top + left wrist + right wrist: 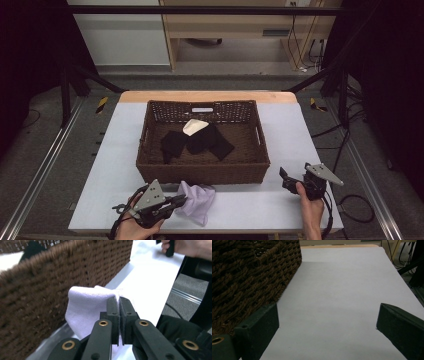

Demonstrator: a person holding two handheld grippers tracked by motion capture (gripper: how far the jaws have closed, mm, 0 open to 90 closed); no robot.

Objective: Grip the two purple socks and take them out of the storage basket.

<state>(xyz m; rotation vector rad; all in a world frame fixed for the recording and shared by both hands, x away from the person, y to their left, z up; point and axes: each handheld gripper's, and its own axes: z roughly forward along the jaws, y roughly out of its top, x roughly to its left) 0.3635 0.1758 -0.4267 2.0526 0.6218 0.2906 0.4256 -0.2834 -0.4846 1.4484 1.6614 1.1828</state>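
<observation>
A pale lavender cloth [201,199] lies on the white table [250,205] just in front of a brown wicker basket [200,172]. My left gripper [182,201] is shut on the cloth's near edge. In the left gripper view the jaws [119,302] are pressed together with the cloth [85,307] bunched between and beyond them, beside the basket wall [50,285]. My right gripper [286,180] rests low at the table's front right. Its jaws stand wide apart [328,315] with nothing between them, next to the basket's corner [249,272].
Inside the basket lie black cloths [197,142] and a cream cloth [194,126]. White table top [342,290] stretches right of the basket. The table's front edge is close to both hands. A person's hand [185,247] holds the right gripper.
</observation>
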